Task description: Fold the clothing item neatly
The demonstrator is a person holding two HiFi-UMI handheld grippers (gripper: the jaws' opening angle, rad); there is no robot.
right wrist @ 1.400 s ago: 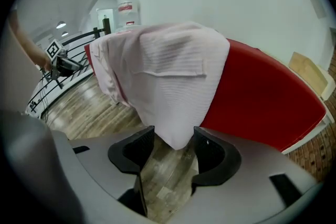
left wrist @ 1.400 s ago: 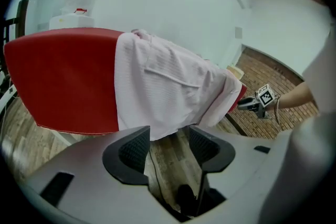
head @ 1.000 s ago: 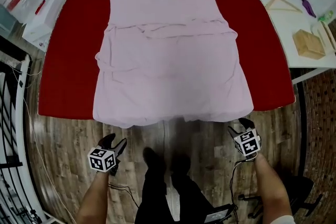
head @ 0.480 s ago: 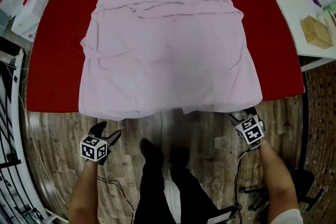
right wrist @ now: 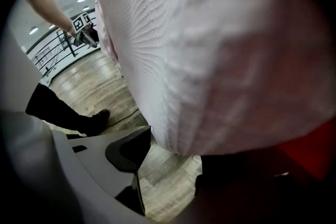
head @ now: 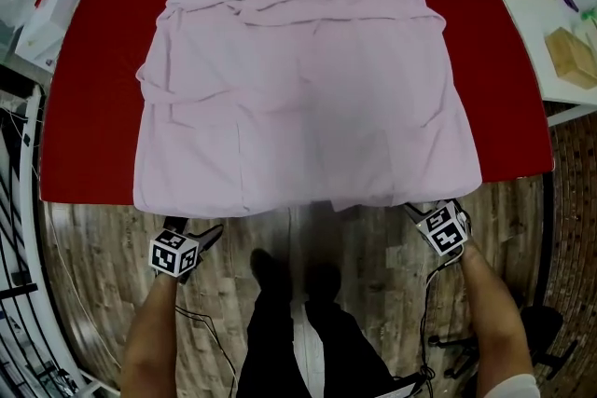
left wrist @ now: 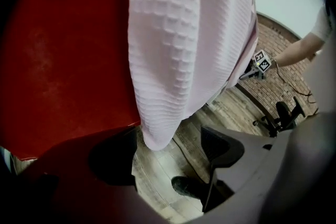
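A pale pink waffle-knit garment (head: pixel 298 89) lies spread flat on the red table (head: pixel 84 126), and its hem hangs over the near edge. My left gripper (head: pixel 194 229) sits just below the hem's left corner. In the left gripper view that corner (left wrist: pixel 157 136) dangles between the open jaws of the left gripper (left wrist: pixel 165 153), and no pad presses on it. My right gripper (head: pixel 429 212) is under the right corner. Its jaws have just been opening. In the right gripper view the hem (right wrist: pixel 178 139) hangs loose above the right gripper (right wrist: pixel 176 159).
A white side table (head: pixel 522 23) with wooden blocks (head: pixel 574 56) stands at the right. White boxes (head: pixel 42 9) and a black railing (head: pixel 19 275) are at the left. The person's legs and shoes (head: pixel 289 294) stand on the wood floor between the grippers.
Both grippers have come closer to the hanging hem's two corners. The head view has shifted so that the table fills more of it. The garment has not moved.
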